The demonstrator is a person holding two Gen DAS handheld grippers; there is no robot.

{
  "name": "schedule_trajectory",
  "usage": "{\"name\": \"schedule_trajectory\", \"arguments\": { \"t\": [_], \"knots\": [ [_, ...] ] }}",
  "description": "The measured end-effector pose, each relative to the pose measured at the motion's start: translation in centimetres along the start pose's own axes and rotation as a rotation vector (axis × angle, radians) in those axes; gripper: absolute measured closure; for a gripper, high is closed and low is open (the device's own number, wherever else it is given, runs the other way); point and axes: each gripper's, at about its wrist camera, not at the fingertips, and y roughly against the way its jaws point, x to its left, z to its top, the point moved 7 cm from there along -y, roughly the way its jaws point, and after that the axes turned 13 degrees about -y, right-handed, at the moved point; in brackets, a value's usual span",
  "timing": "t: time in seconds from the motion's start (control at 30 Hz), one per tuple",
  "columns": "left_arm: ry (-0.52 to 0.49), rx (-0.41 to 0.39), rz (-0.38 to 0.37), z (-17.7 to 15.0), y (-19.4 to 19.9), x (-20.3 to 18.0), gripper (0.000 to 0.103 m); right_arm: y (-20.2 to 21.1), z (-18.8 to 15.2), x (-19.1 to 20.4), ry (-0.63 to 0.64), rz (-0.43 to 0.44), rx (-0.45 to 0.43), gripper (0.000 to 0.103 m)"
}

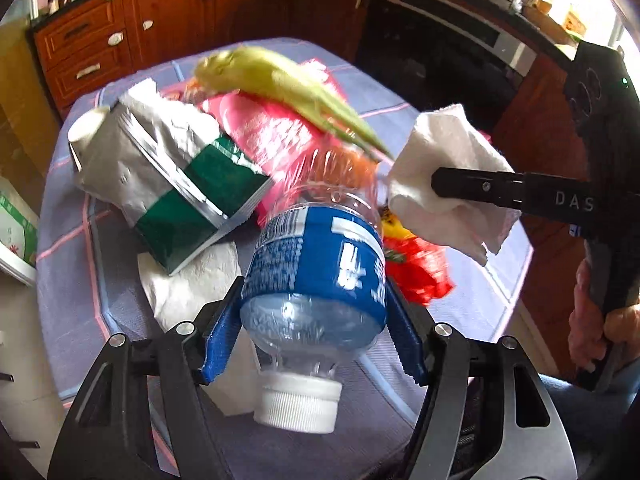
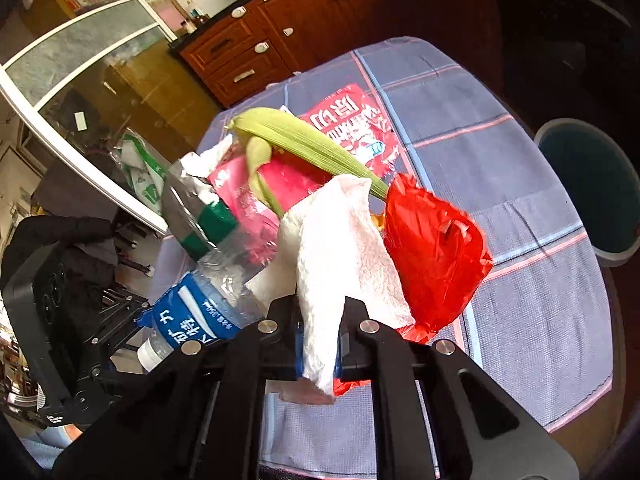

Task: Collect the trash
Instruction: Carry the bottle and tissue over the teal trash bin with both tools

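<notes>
Trash in both grips above the counter: bottle on my left, paper towel on my right.

Left fingers (image 1: 316,320) are spread wide and pressed on the blue-labelled plastic water bottle (image 1: 320,272), cap toward me, held clear of the checked cloth on the counter (image 1: 480,292); the hold sits low on the label, so I judge I should keep steady pressure without crushing the thin wall. Ahead on the counter lie the silver-and-green foil bag (image 1: 176,184), a pink wrapper (image 1: 272,132) and a corn husk (image 1: 280,80). My right fingers (image 2: 320,344) are pressed almost together, pinching the white paper towel (image 2: 344,256), which hangs loose beside a red plastic bag (image 2: 436,252). The blue bin (image 2: 592,192) stands off the counter's far right edge; I would carry both pieces there, towel first, lifting high enough not to drag the red bag.
</notes>
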Motion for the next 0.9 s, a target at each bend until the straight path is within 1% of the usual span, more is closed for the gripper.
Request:
{"name": "schedule_trajectory", "arguments": {
  "t": [0.07, 0.13, 0.2, 0.23, 0.33, 0.43, 0.6, 0.63, 0.67, 0.77, 0.83, 0.9],
  "knots": [
    [-0.014, -0.027, 0.003, 0.8, 1.3, -0.4, 0.036, 1.0, 0.0, 0.7, 0.005, 0.025, -0.01, 0.094],
    [-0.027, -0.045, 0.013, 1.3, 2.1, -0.6, 0.036, 1.7, 0.1, 1.3, 0.021, 0.026, -0.028, 0.094],
    [-0.032, -0.046, 0.021, 0.9, 2.0, -0.8, 0.036, 2.3, 0.0, 1.6, 0.03, 0.025, -0.042, 0.094],
    [-0.032, -0.036, 0.021, 0.7, 1.8, -1.0, 0.036, 2.5, -0.2, 1.6, 0.031, 0.025, -0.044, 0.094],
    [-0.001, 0.042, 0.001, -0.4, -0.3, -1.0, 0.036, 2.8, -0.8, 1.3, 0.026, 0.024, -0.041, 0.094],
    [0.026, 0.079, -0.02, -1.4, -1.5, -0.8, 0.036, 2.9, -1.4, 1.0, 0.029, 0.015, -0.035, 0.094],
    [-0.052, 0.163, 0.002, -1.7, -3.4, -1.8, 0.034, 2.7, -1.8, 0.5, 0.02, 0.01, -0.022, 0.093],
    [-0.067, 0.178, 0.006, -1.6, -3.8, -2.0, 0.029, 2.7, -1.9, 0.4, 0.019, 0.011, -0.02, 0.093],
    [-0.078, 0.191, 0.009, -1.6, -4.1, -2.0, 0.027, 2.6, -1.9, 0.3, 0.016, 0.009, -0.016, 0.093],
    [-0.145, 0.235, 0.048, -1.1, -5.1, -2.6, 0.025, 2.3, -2.2, -0.3, 0.006, 0.005, -0.002, 0.093],
    [-0.203, 0.263, 0.096, -0.8, -6.0, -3.0, 0.023, 2.2, -2.3, -0.7, -0.002, 0.006, 0.003, 0.093],
    [-0.234, 0.279, 0.134, -0.7, -6.7, -3.1, 0.023, 2.3, -2.3, -1.2, -0.011, 0.005, 0.002, 0.093]
  ]
}}
